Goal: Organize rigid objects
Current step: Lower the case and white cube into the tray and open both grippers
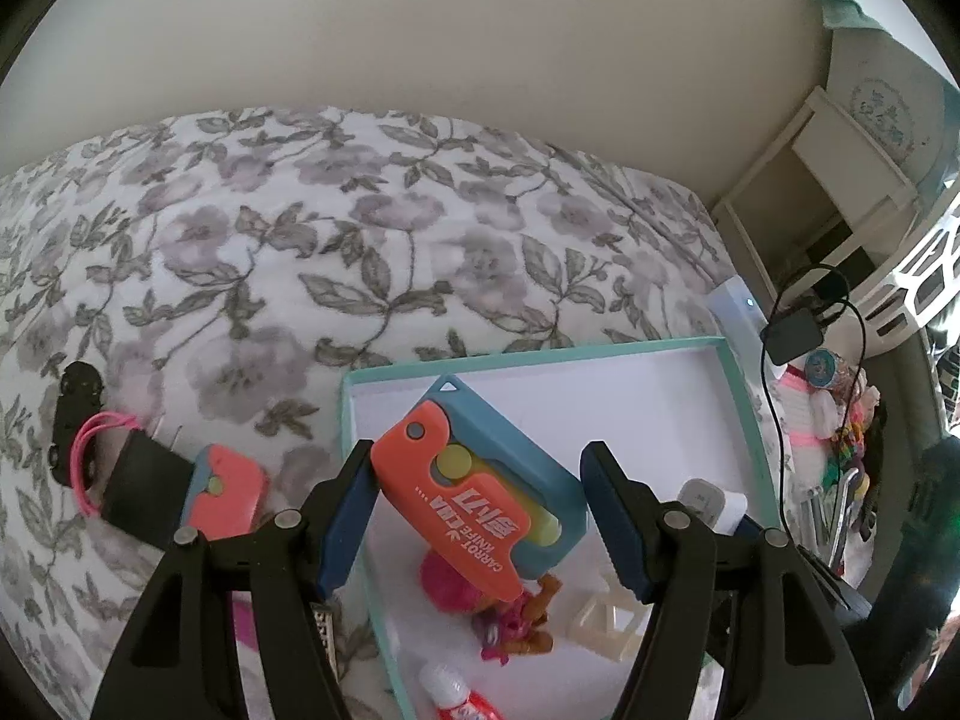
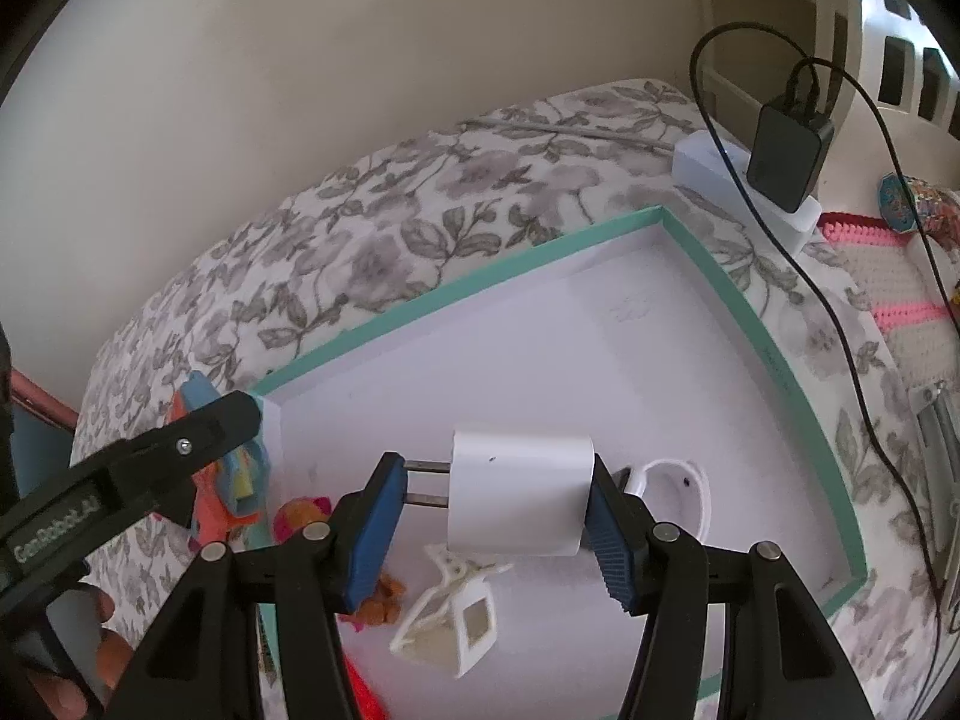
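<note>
Over one tray — two hand-held grippers, clamped: carrot knife, white plug.

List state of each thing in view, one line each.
Left gripper: shut on the toy knife.
Toy knife: folded, held tilted over the tray.
Right gripper: shut on the white plug.
White plug: held, prongs toward the left finger.
Tray: open, partly filled.
White clip: lying in the tray.
Second toy knife: folded, lying on the bedspread.
Black charger: plugged in.
</note>
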